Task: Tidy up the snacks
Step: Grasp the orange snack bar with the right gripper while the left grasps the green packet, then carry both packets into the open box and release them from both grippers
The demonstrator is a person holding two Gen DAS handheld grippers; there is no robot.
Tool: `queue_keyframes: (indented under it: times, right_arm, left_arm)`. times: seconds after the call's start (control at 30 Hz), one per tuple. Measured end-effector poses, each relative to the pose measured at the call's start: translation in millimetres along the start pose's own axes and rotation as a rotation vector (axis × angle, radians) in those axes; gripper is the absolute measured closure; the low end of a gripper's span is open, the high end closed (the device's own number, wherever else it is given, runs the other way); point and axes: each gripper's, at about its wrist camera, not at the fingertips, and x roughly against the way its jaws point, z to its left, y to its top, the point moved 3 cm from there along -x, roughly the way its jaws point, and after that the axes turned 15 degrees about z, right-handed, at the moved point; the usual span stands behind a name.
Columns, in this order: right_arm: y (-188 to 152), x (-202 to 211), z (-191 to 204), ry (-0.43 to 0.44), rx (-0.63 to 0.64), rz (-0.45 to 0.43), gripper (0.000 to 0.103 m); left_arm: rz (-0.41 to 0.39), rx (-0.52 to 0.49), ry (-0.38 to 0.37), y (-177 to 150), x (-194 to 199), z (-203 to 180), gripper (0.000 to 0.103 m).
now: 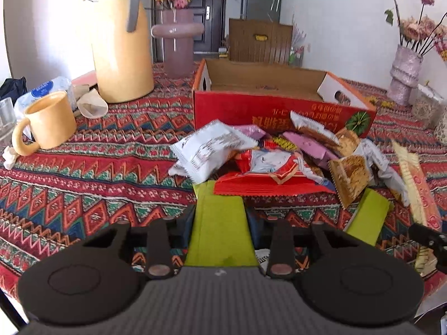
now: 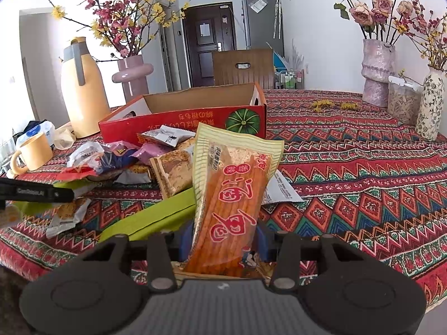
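Item: right gripper point(image 2: 222, 240), clenched on a long cream-and-orange foil packet of spicy snack sticks point(image 2: 232, 195). The packet stands up out of the jaws, long axis running forward and away, upper end leaning toward the box.

Item: left gripper point(image 1: 220, 223), clamped on a flat lime-green packet point(image 1: 220, 231). The packet's long axis lies along the fingers; its far end tucks under the near edge of the heap. The pads themselves are hidden behind the green film, so the grip is probably on the near half.

Item: loose heap of mixed snack wrappers point(image 1: 268, 156), white, purple, red and tan, on the patterned red woven tablecloth point(image 1: 97, 173), between both grippers and the box.

Item: open red cardboard box with a pumpkin print point(image 1: 279, 106), brown interior apparently empty, directly beyond the heap. It lies straight ahead of the left gripper and ahead-left of the right.

Judgement: both loads must travel forward over the heap to reach the box; the left hand looks the nearer.

Item: yellow mug point(image 1: 50, 122) and tall yellow thermos jug point(image 1: 123, 55), far left, clear of the path.
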Motion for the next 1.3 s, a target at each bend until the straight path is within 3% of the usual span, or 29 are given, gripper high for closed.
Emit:
queue_keyframes:
  times: [0.4, 0.77, 1.03, 1.3]
  right_arm:
    - [7.1, 7.1, 9.6, -0.007, 0.031, -0.034, 0.059]
    - [10.7, 4.3, 15.5, -0.01, 0.052, -0.039, 0.059]
    - [29.2, 3.0, 19.0, -0.036, 0.079, -0.067, 0.059]
    - [74.8, -5.8, 17.4, -0.092, 0.114, -0.119, 0.059]
  left_arm:
    - [-0.107, -0.014, -0.015, -3.2, 36.1, 7.1, 0.069]
    - [-0.171, 0.041, 0.04, -1.4, 52.8, 35.4, 0.069]
    - [-0.226, 0.027, 0.024, 28.1, 55.8, 27.6, 0.069]
    - [-0.258, -0.007, 0.002, 71.1, 40.4, 8.6, 0.069]
